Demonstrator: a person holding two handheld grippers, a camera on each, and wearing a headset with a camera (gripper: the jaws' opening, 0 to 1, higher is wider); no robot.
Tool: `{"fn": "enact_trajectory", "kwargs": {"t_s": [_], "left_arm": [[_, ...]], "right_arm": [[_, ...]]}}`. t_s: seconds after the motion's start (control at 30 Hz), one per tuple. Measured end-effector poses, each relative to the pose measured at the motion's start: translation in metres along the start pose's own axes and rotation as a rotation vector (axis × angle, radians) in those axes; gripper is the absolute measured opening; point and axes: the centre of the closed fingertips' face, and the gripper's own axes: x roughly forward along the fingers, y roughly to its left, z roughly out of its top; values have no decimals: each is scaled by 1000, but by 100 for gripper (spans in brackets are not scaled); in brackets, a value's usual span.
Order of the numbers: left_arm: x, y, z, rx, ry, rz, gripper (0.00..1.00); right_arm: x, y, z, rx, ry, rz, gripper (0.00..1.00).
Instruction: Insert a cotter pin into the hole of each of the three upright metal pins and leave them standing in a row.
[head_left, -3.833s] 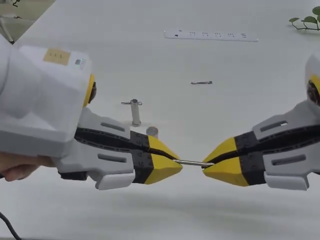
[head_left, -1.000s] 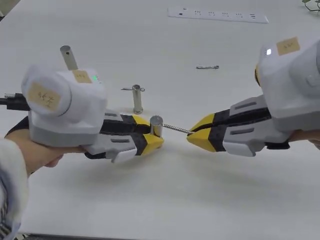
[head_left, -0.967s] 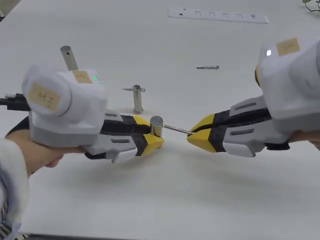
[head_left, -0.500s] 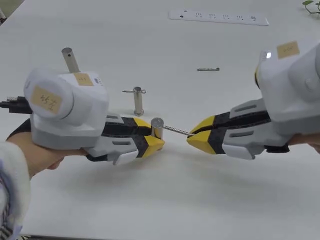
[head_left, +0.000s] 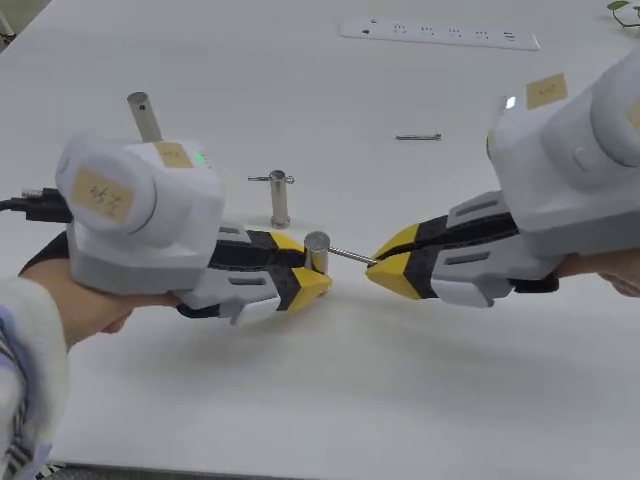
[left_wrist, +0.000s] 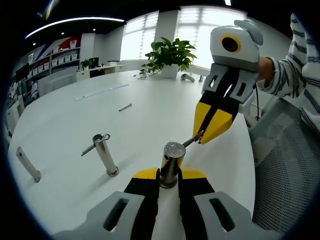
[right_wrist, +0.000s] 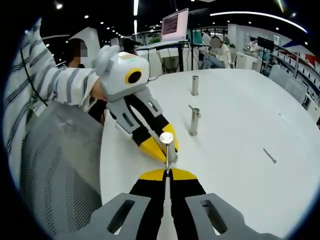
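My left gripper (head_left: 316, 278) is shut on a short upright metal pin (head_left: 317, 248), gripped low on its shaft (left_wrist: 170, 165). From the right, my right gripper (head_left: 372, 266) is shut on a thin cotter pin (head_left: 349, 254) whose free end meets the pin's top just under its head (left_wrist: 192, 140). In the right gripper view the cotter pin (right_wrist: 167, 169) runs straight from my jaws to the pin (right_wrist: 167, 146). Behind stands a second pin (head_left: 280, 201) with a cotter pin through its top. A bare third pin (head_left: 143, 116) stands at the far left.
A loose cotter pin (head_left: 418, 137) lies on the white table beyond the right gripper. A white power strip (head_left: 440, 33) lies at the far edge. A potted plant (left_wrist: 169, 56) stands at the table's far end in the left gripper view. People sit at desks behind.
My right gripper has moved a little left toward the held pin, so less of the cotter pin shows between the two grippers. The left gripper keeps its hold.
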Motion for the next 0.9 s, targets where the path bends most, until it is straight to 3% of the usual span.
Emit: {"fn": "enact_trajectory", "kwargs": {"t_s": [0.53, 0.9], "left_arm": [[5, -8, 2, 5, -4, -24, 13], [4, -8, 1, 0, -7, -26, 13]], "right_arm": [[16, 5, 12, 5, -23, 1, 4], [8, 5, 9, -19, -24, -7, 8]]}}
